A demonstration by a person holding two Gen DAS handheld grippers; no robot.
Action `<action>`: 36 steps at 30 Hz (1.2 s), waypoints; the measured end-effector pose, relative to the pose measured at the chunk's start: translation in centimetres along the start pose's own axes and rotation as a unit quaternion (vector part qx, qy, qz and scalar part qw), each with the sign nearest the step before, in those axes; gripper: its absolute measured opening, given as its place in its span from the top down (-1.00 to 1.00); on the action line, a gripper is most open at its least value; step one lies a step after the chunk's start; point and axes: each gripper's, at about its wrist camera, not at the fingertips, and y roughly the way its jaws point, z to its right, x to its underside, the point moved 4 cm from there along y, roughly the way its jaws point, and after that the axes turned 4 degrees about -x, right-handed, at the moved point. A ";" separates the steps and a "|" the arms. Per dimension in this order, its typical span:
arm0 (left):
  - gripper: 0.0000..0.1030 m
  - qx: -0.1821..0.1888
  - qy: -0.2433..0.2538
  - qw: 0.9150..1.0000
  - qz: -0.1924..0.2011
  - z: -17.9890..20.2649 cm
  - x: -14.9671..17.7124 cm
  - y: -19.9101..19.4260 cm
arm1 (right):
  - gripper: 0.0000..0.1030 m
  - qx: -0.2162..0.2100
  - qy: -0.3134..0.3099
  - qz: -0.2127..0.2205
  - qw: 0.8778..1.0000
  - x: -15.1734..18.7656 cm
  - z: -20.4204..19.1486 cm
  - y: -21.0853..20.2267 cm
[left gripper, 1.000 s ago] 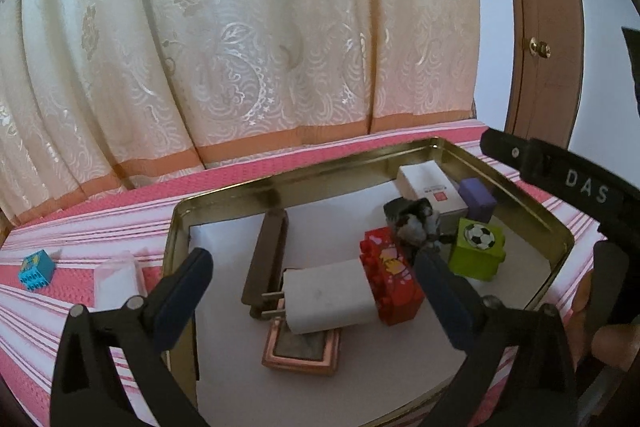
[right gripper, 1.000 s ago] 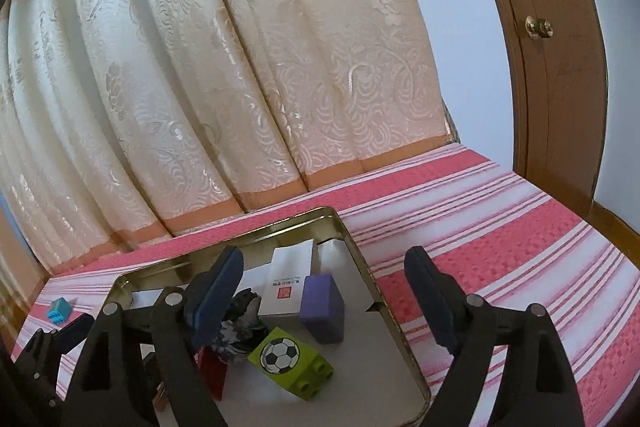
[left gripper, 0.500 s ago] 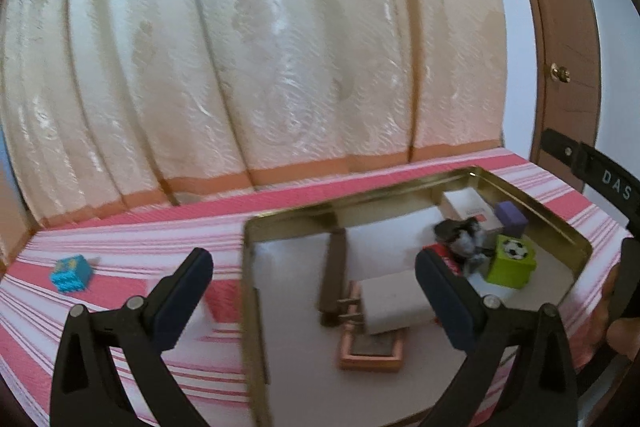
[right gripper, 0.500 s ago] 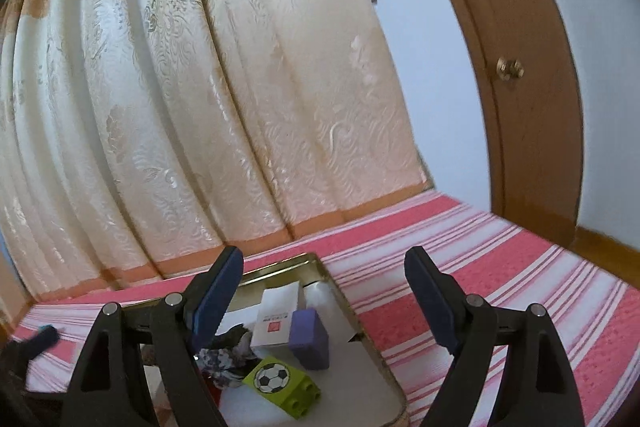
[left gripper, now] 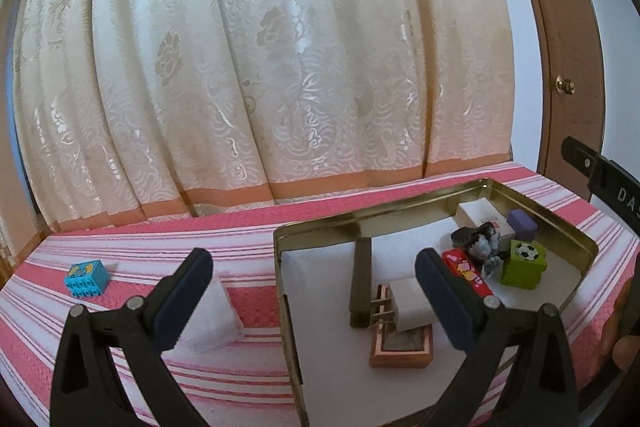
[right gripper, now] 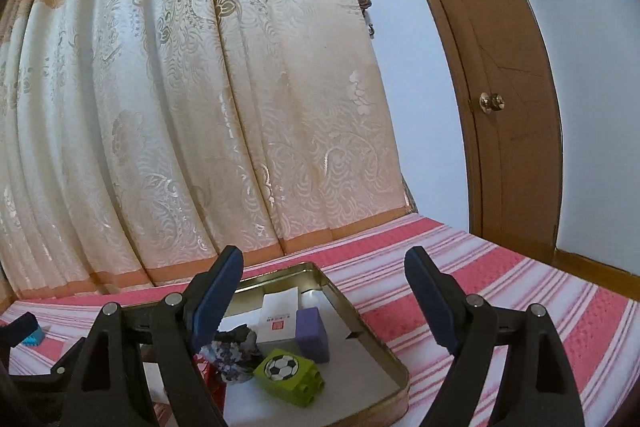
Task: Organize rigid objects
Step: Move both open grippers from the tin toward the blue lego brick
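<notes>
Both pairs of fingers stand wide apart with nothing between them: the left gripper hangs over the near-left edge of the tray, the right gripper above its far-right corner.

Largest in view, a cream brocade curtain fills the background from nine to one o'clock, with a brown door at two o'clock. Below lies a pink-and-white striped cloth. On it, at four o'clock in the left wrist view, sits the gold metal tray, lined in white.

Inside the tray, a long dark brown bar lies near the middle. Beside it at the near side, a white charger rests on a copper-framed square. Towards three o'clock come a white box at the far corner, a green soccer-ball block, a red block, a purple block touching the white box, and a small grey tangled object whose nature I cannot tell.

Outside the tray, at eight o'clock in the left wrist view, a clear plastic box lies just behind the left gripper's left finger, and a blue block sits well apart at nine o'clock.
</notes>
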 end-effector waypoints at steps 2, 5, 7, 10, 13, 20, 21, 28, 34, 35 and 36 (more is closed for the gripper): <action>-0.99 0.003 0.000 1.000 0.001 0.0 0.0 -0.1 | -0.65 0.000 0.001 0.000 1.000 0.1 -0.3 -0.4; -0.99 0.008 -0.004 1.000 0.002 -0.3 0.1 -0.3 | -0.65 -0.001 -0.002 0.002 1.000 0.3 -0.8 -0.9; -0.99 0.010 -0.006 1.000 0.001 -0.5 0.2 -0.4 | -0.65 0.001 -0.006 0.006 1.000 0.4 -1.1 -1.4; -0.99 0.011 -0.008 1.000 0.000 -0.9 0.3 -0.5 | -0.65 0.002 -0.009 0.018 1.000 0.4 -1.5 -2.3; -0.99 0.012 -0.012 1.000 0.000 -1.4 0.4 -0.6 | -0.65 0.000 -0.005 0.019 1.000 0.6 -2.0 -3.0; -0.99 0.008 -0.024 1.000 -0.005 -3.2 0.8 -1.0 | -0.65 -0.009 0.000 0.015 1.000 1.1 -3.5 -4.0; -0.99 0.008 -0.025 1.000 -0.006 -3.5 0.9 -1.0 | -0.65 -0.011 -0.002 0.013 1.000 1.3 -4.0 -4.1; -0.99 0.003 -0.037 0.999 -0.011 -5.7 1.3 -1.0 | -0.65 -0.029 0.001 -0.002 1.000 2.3 -6.7 -4.6; -0.99 -0.009 -0.038 0.999 -0.012 -7.8 1.6 -0.9 | -0.65 -0.047 -0.007 -0.004 0.999 3.0 -9.4 -4.8; -0.99 -0.013 -0.036 0.999 -0.012 -8.1 1.6 -0.9 | -0.65 -0.049 -0.008 -0.005 0.999 3.1 -9.8 -4.9; -0.99 -0.017 -0.035 0.999 -0.011 -8.5 1.7 -0.9 | -0.65 -0.051 -0.009 -0.006 0.999 3.2 -10.3 -4.9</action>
